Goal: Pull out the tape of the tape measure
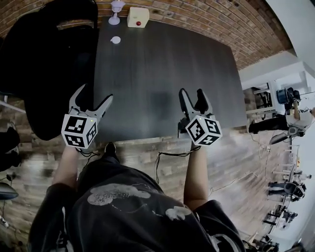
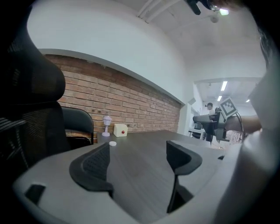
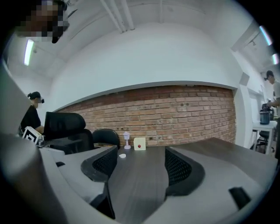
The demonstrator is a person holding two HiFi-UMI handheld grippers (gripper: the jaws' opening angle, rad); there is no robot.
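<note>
Left gripper (image 1: 95,93) and right gripper (image 1: 191,92) are held over the 6 o'clock edge of the table (image 1: 157,74), the jaws of both spread with nothing between them. The tape measure (image 1: 138,17), a cream case with a red button, is seen at the 12 o'clock edge, beside a white lamp figure (image 1: 116,10). Open tabletop lies between. The 9 o'clock edge is crowded by a black chair (image 1: 49,59).

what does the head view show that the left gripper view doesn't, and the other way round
Only the head view: the person's dark shirt and the wood floor. Only the left gripper view: the white ceiling and light strips. Both: the dark table, the cream box with a red button, the small white lamp, the white disc and the brick wall.
</note>
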